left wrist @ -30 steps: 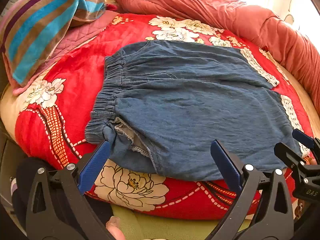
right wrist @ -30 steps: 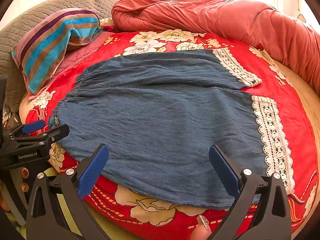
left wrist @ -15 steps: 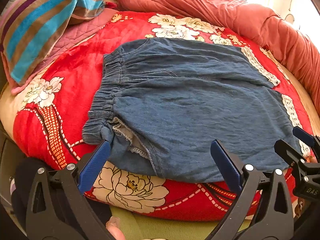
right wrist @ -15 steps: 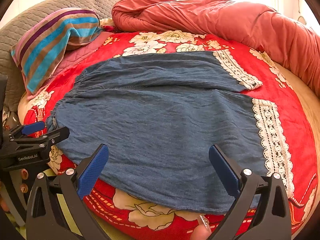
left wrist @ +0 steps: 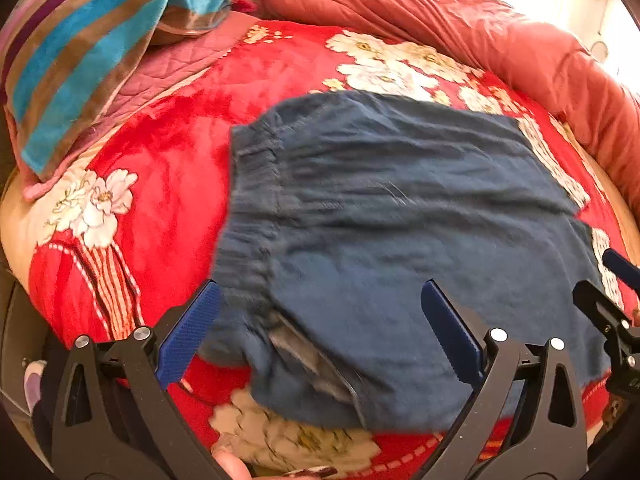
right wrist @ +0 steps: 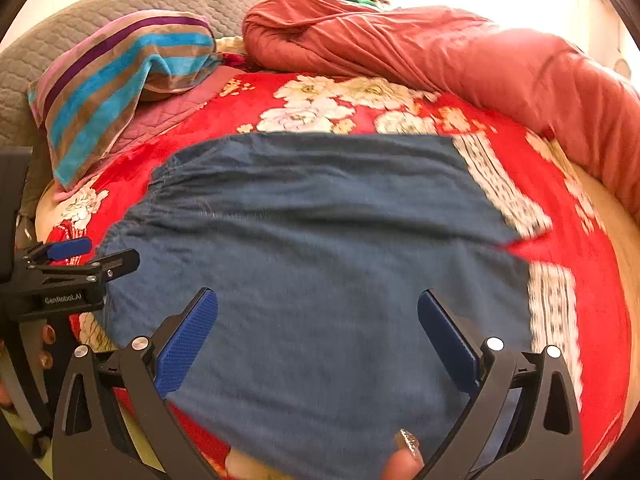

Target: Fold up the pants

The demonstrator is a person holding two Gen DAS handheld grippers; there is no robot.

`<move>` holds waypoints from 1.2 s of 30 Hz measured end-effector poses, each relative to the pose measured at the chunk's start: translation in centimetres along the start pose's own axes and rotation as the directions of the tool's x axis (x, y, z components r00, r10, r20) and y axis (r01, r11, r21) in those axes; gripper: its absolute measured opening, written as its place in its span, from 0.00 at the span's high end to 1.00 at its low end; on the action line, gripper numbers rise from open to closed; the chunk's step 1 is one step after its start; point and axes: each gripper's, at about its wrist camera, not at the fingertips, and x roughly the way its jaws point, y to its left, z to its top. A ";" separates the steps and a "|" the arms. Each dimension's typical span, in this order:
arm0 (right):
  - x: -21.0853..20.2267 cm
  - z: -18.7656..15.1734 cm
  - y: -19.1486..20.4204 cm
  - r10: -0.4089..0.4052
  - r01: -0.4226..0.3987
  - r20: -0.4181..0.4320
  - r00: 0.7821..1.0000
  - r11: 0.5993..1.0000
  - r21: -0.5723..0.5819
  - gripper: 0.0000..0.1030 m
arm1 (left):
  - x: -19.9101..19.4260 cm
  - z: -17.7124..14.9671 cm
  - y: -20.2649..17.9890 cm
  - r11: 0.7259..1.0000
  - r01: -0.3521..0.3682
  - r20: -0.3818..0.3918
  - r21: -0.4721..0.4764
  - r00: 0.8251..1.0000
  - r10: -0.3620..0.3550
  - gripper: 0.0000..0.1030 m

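Nearest me, my left gripper [left wrist: 320,328] has come forward in the last second: its blue pads stand wide apart and released over the near left corner of the blue denim lace-hemmed pants [left wrist: 400,240], right by the gathered elastic waistband [left wrist: 248,216]. My right gripper [right wrist: 318,332] has pushed in too — spread just as wide, gripping nothing, over the near leg panel. Both views are smeared with motion, so I judge the approach is still under way and no fabric is pinched yet.

The pants lie flat and unfolded on the red floral plush blanket [right wrist: 580,280], waistband to the left, white lace hems [right wrist: 554,308] to the right. I read this as lining up to take the near edge and carry it over — that grasp comes next.

Farther off, a striped terry towel [right wrist: 120,76] sits far left and a rolled coral quilt [right wrist: 460,52] runs along the far right.
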 end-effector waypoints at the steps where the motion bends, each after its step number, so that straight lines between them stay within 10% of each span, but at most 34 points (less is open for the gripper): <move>1: 0.2 0.4 0.1 0.000 0.000 0.002 1.000 1.000 -0.009 0.04 | 0.2 0.6 0.5 1.000 -0.006 0.000 -0.007 1.000 0.006 0.09; 31: 20.9 16.7 2.3 0.024 -0.088 -0.146 0.989 0.891 -0.446 0.04 | 11.8 12.1 8.1 0.997 -0.030 -0.105 -0.071 0.994 0.022 0.09; 36: 22.6 17.8 2.8 0.043 -0.138 -0.204 0.978 0.869 -0.475 0.04 | 11.9 12.5 6.6 0.999 0.033 -0.075 0.031 0.997 -0.030 0.66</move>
